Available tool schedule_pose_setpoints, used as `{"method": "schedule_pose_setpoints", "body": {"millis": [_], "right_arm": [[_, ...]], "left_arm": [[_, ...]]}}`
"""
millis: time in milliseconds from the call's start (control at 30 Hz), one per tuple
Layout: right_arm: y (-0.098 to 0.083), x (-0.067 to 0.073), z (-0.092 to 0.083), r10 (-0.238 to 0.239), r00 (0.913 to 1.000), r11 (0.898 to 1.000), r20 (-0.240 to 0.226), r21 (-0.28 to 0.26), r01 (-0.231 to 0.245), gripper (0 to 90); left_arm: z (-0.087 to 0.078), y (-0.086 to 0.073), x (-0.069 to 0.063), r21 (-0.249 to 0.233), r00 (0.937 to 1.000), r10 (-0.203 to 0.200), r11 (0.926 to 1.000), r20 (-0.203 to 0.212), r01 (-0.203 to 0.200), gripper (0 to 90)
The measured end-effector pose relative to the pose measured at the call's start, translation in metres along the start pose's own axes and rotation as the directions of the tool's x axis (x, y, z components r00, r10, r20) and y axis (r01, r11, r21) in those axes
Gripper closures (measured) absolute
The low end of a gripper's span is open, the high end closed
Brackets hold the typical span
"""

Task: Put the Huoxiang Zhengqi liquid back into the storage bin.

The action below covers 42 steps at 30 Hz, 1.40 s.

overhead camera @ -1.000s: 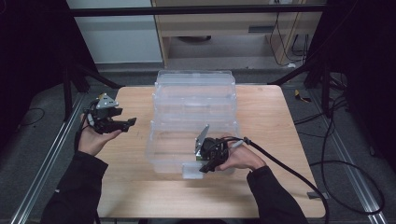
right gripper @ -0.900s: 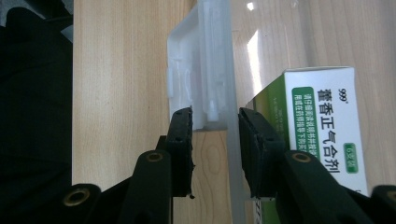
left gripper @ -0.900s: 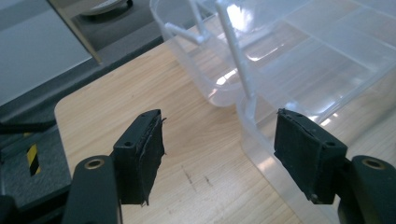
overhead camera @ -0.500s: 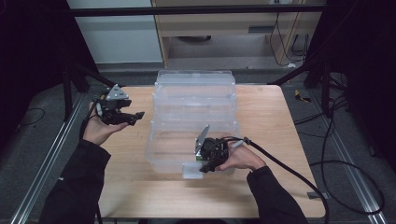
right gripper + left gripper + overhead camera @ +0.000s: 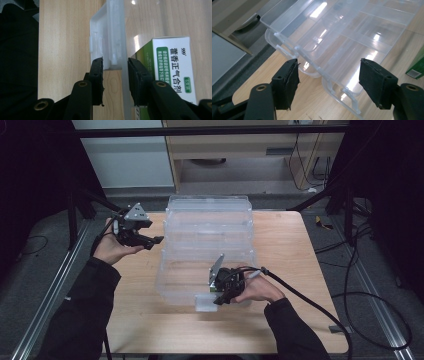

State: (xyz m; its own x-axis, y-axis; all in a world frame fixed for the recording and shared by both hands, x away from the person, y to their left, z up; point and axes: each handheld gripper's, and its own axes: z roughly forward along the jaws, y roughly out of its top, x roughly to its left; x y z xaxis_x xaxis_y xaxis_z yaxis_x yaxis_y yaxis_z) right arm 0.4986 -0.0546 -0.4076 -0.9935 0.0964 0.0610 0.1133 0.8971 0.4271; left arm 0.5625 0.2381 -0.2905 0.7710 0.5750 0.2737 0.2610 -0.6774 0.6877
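A clear plastic compartment box point(image 5: 210, 232) lies with its lid open in the middle of the wooden table point(image 5: 310, 285). My right gripper point(image 5: 218, 296) is at the box's near edge, shut on the white front latch point(image 5: 107, 37) and the thin wall beside it; both pads point(image 5: 98, 75) sit against the plastic. A green and white medicine carton point(image 5: 172, 67) lies inside the box just past the right jaw. My left gripper point(image 5: 151, 241) hovers left of the box, jaws wide open and bare, aimed at the box's rim point(image 5: 294, 47).
A thick black cable point(image 5: 310, 305) trails from the right gripper across the table's right side. Metal rails point(image 5: 45, 310) run along the floor on both sides. A cabinet point(image 5: 235, 155) stands behind the table.
The left hand has lifted its gripper and carried it away from the person and to the right, closer to the box. The right gripper has stayed on the latch.
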Motion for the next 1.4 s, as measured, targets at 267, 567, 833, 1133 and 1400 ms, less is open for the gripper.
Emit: {"method": "schedule_pose_setpoints", "body": {"millis": [267,567,833,1133,1400], "right_arm": [[0.000,0.000,0.000,-0.005,1.0000,1.000,0.001,-0.004,0.005,66.7],[-0.001,0.001,0.000,-0.009,0.9999,1.000,0.009,-0.006,0.009,66.7],[-0.001,0.002,0.000,-0.014,0.9998,1.000,0.011,-0.006,0.014,66.8],[-0.001,0.003,0.000,-0.015,0.9997,1.000,0.018,-0.008,0.015,66.9],[-0.001,0.003,0.000,-0.014,0.9997,1.000,0.022,-0.005,0.014,67.2]], "left_arm": [[0.008,0.020,-0.001,0.012,0.9977,0.064,0.9979,0.021,-0.064,32.3],[0.022,0.033,-0.001,0.045,0.9912,0.128,0.9906,0.034,-0.129,33.0],[0.031,0.045,-0.001,0.076,0.9817,0.183,0.9795,0.053,-0.187,35.7],[0.041,0.057,-0.005,0.106,0.9652,0.251,0.9604,0.074,-0.258,37.7],[0.046,0.061,-0.002,0.110,0.9579,0.274,0.9530,0.086,-0.283,39.8]]}}
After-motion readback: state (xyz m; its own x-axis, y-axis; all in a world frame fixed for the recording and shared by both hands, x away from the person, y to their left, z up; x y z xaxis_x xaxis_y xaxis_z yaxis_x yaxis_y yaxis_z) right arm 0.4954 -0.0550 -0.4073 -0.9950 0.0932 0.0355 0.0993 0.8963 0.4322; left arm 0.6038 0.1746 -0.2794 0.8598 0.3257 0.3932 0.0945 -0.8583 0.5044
